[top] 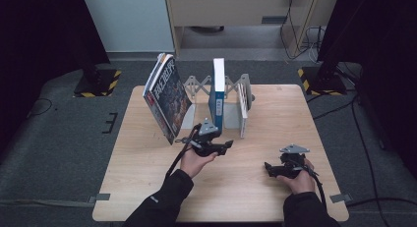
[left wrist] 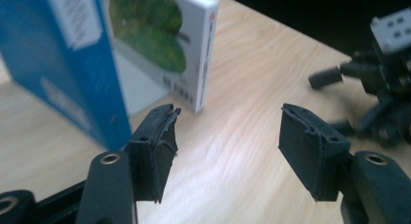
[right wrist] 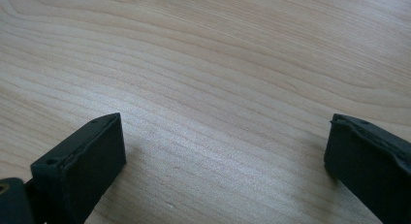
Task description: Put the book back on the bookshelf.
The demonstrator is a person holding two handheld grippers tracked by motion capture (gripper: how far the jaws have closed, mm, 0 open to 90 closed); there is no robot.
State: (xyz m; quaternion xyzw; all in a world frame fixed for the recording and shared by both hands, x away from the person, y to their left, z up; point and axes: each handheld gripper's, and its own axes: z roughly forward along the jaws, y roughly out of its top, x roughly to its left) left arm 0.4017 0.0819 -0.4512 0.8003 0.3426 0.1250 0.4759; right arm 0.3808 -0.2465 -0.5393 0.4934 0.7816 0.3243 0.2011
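Three books stand in a grey expanding rack [top: 196,84] at the table's far middle: a dark-covered book [top: 167,97] leaning left, an upright blue book [top: 218,92], and a white book [top: 243,111]. My left gripper [top: 223,146] hovers just in front of the blue book, its jaws open and empty. In the left gripper view, the left gripper [left wrist: 228,117] points past the blue book [left wrist: 63,64] and the white book with a green picture [left wrist: 165,44]. My right gripper [top: 269,168] rests low at the front right, open. In its own view the right gripper [right wrist: 225,132] spans bare wood.
The wooden table [top: 147,183] has open room at the front left and right of the rack. The right gripper [left wrist: 378,98] shows at the far right of the left gripper view. Dark floor, cables and stand bases surround the table.
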